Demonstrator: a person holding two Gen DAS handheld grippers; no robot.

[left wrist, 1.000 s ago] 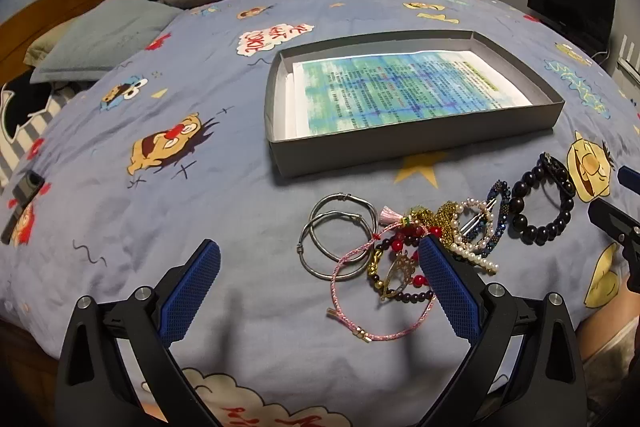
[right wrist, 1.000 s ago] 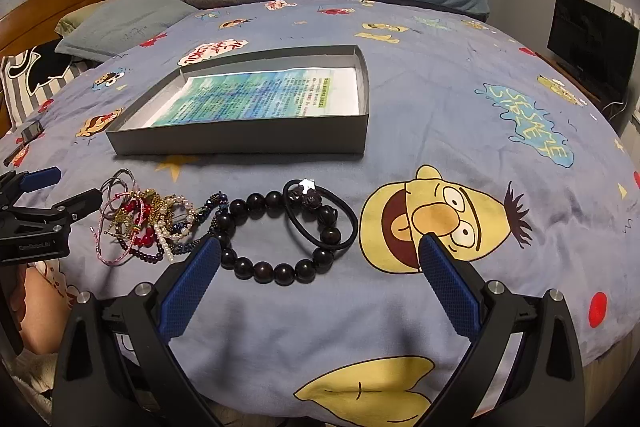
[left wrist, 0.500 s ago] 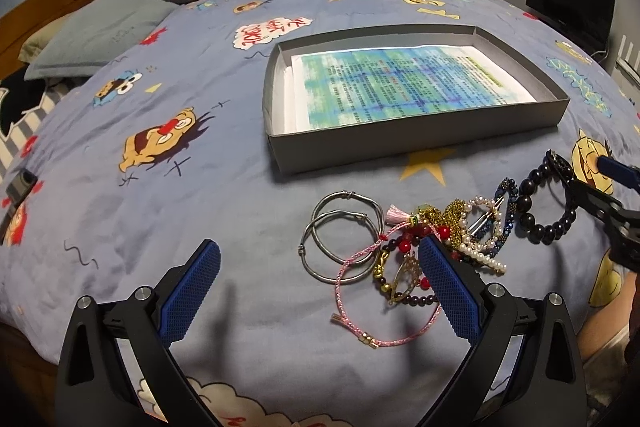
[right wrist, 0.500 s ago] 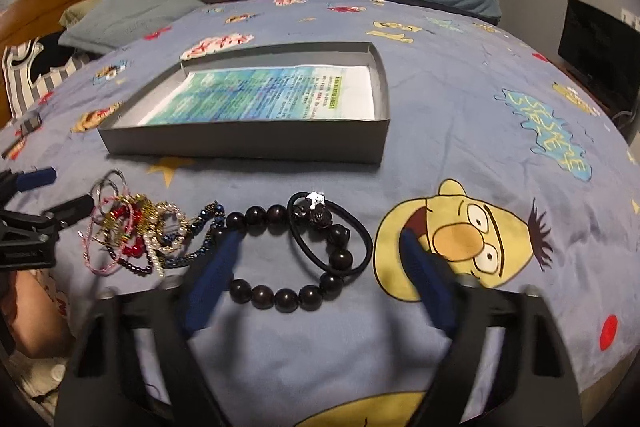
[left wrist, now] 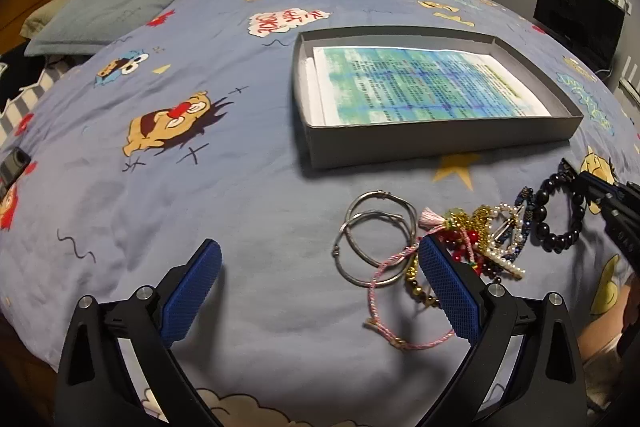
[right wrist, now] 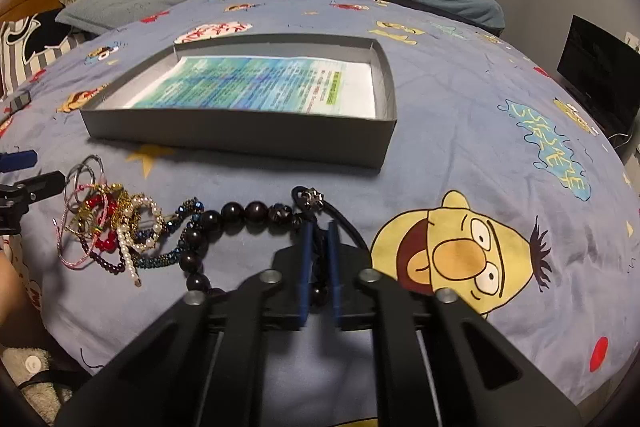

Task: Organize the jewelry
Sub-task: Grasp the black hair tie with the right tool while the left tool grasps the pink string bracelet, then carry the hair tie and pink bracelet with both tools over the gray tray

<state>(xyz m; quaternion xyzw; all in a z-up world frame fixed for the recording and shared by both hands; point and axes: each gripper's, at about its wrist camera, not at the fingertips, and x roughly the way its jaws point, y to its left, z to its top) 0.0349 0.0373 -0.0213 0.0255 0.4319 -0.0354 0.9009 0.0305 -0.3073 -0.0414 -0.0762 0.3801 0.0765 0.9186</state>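
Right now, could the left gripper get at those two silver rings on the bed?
Probably yes. The left gripper is open above the bedspread, and the silver rings lie just ahead, nearer its right finger. Nothing covers them except a pink cord bracelet crossing one edge, which might come along.
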